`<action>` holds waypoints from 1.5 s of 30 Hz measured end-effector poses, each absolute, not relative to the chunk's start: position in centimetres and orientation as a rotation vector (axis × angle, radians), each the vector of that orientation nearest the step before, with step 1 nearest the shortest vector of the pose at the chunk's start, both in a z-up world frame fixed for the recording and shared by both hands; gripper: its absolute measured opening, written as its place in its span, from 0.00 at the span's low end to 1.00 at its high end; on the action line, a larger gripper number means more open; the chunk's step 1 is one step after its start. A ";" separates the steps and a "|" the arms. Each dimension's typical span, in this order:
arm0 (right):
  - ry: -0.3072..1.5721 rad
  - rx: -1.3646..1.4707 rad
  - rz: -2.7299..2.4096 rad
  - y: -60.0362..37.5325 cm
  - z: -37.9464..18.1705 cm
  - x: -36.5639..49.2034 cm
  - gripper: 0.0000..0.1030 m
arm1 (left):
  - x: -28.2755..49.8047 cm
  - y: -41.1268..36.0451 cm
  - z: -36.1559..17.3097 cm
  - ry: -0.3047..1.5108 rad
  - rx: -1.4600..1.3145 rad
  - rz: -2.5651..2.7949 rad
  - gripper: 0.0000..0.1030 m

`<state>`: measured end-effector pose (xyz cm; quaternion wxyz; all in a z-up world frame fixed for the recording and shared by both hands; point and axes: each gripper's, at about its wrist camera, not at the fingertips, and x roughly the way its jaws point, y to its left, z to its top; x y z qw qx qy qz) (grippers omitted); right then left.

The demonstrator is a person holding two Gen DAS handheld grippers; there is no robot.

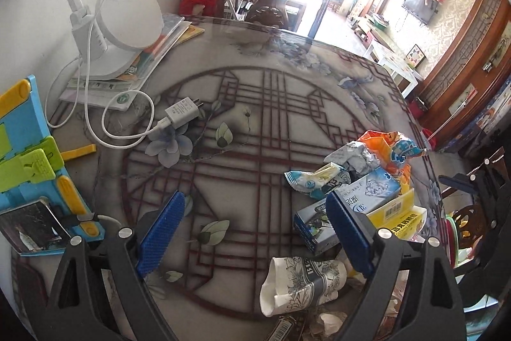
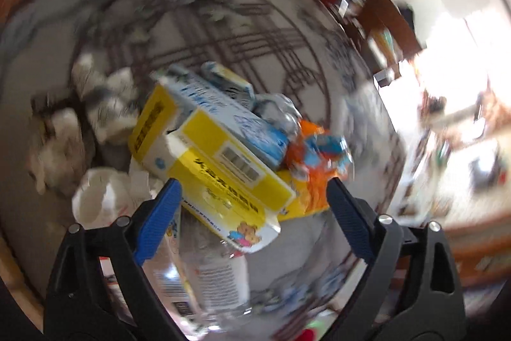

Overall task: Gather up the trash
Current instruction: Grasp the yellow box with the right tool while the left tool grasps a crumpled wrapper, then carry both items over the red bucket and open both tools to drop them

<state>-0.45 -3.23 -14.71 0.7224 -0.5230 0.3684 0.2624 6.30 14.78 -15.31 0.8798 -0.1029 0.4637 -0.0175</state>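
Left gripper (image 1: pixel 255 232): jaws spread wide, nothing grasped, held over the patterned table (image 1: pixel 255 123).
Right gripper (image 2: pixel 252 213): jaws spread wide, nothing pinched; picture is blurred.
Trash pile (image 1: pixel 361 181): heaped at the table's near right; a yellow box (image 2: pixel 220 168) on top, an orange wrapper (image 1: pixel 383 143) at its far side.
Paper cup (image 1: pixel 300 283): lying on its side, nearest the left gripper.
Charger (image 1: pixel 182 114): seen far left, apart from the trash.

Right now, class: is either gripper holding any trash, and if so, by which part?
Nothing is held. The left gripper is open over bare table; the right gripper is open around a yellow box, pads not pressing.
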 end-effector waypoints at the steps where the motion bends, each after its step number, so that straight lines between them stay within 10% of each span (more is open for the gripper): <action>1: 0.783 -1.228 0.597 -2.8 -15.3 -1.1 0.85 | 6.4 14.7 -15.4 0.966 -0.209 -0.040 0.83; 7: 0.695 -1.387 0.605 -1.7 -17.6 -2.2 0.75 | 7.9 14.2 -16.3 0.962 -0.172 -0.117 0.82; 20: 0.851 -1.029 0.590 -3.3 -15.0 2.4 0.19 | 13.6 10.9 -17.6 0.962 -0.080 -0.295 0.82; 35: 0.924 -0.062 0.428 -13.7 -7.1 3.5 0.19 | 22.3 6.6 -21.8 1.080 0.058 -0.449 0.73; 43: 0.929 0.096 0.381 -16.6 -7.7 0.9 0.19 | 22.8 6.5 -22.7 1.115 0.044 -0.427 0.12; 45: 0.917 0.127 0.374 -17.1 -7.6 0.5 0.19 | 21.9 7.2 -21.6 1.076 0.020 -0.380 0.11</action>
